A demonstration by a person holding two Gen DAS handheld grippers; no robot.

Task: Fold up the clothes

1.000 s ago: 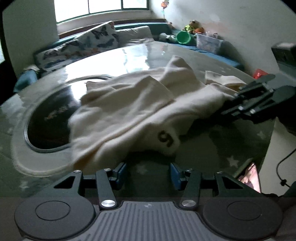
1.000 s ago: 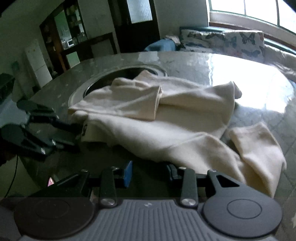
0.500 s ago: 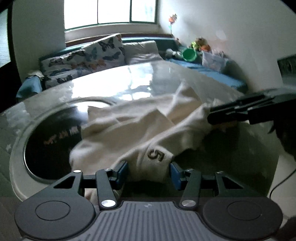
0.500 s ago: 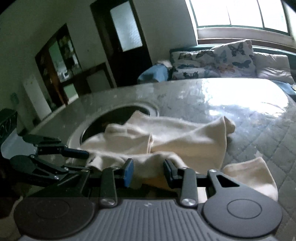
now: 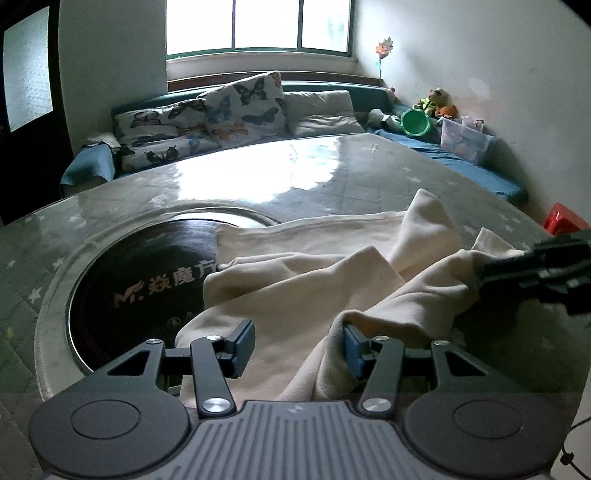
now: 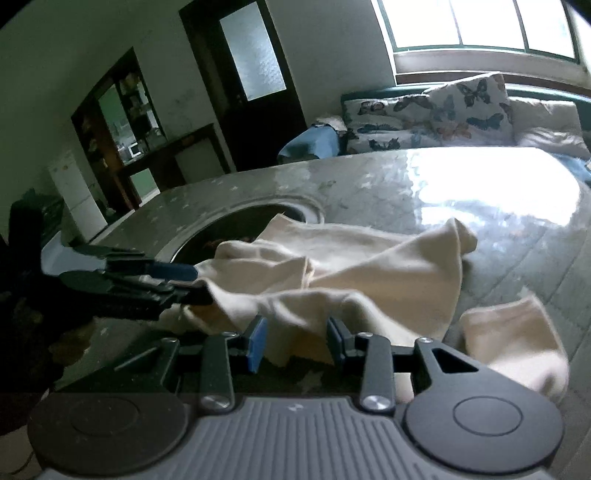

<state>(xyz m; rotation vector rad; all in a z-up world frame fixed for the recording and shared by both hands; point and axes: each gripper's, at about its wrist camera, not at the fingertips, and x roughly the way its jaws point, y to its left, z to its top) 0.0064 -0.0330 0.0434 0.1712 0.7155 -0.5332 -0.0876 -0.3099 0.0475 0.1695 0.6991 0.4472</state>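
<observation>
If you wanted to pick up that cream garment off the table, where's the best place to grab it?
Grip the cream garment along its near hem, coming from the near table edge. There the cloth hangs in loose folds, and both the left hand-held gripper and right hand-held gripper already straddle it.

Bright window (image 5: 258,26), butterfly cushions (image 5: 243,107) on teal bench, dark door (image 6: 251,85).

Glossy star-print table (image 5: 332,173), dark round inset (image 5: 144,280) sunk in its top. Cream garment (image 5: 317,280) crumpled on table just beside inset, one edge overlapping inset's rim.
</observation>
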